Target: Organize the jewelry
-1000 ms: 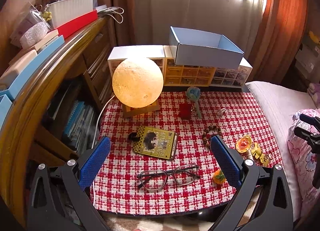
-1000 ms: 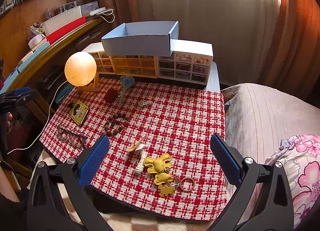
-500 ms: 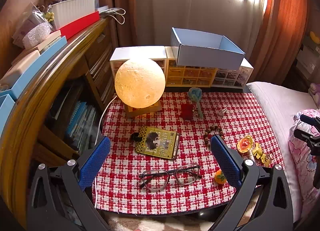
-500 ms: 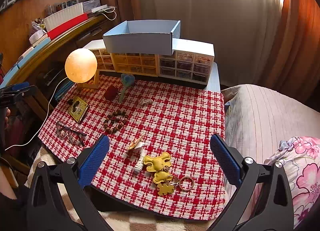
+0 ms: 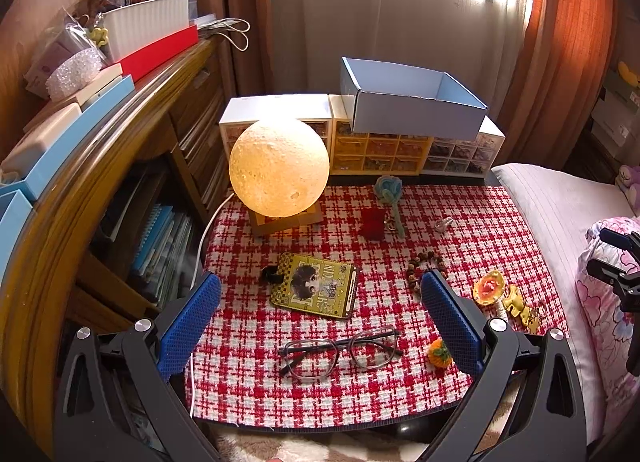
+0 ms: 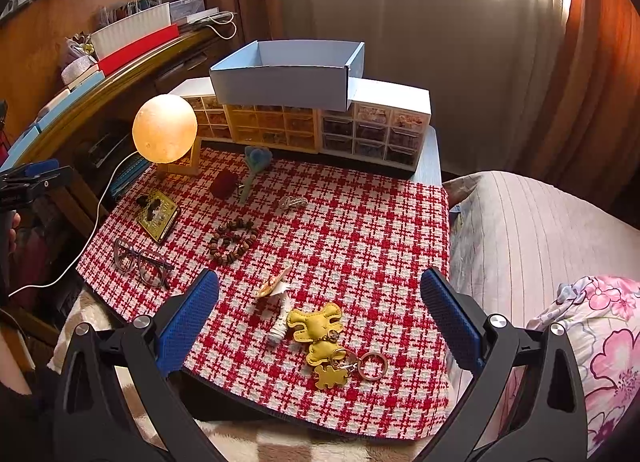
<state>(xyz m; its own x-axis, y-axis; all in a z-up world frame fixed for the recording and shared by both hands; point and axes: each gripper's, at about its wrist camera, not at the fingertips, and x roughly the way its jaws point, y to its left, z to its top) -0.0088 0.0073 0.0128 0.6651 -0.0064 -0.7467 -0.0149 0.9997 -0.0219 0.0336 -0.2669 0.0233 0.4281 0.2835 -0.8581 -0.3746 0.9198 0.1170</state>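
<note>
Red-and-white checked cloth [image 6: 340, 221] covers the low table, where the brown wooden bead bracelet [image 6: 232, 240] lies mid-left, half hidden behind a blue pad in the left view. Drawer contents in the small-compartment organiser [image 6: 376, 129] are too small to read. Open cloth spreads right of the bracelet. Left gripper [image 5: 320, 318] and right gripper [image 6: 320, 314] hover over the near edge, jaws spread wide, empty.

Bright backlit curtain [image 5: 392, 1] glare; sharp, fisheye-warped edges.

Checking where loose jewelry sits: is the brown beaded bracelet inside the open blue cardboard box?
No, the brown beaded bracelet lies on the red checked cloth, the blue cardboard box behind.
</note>
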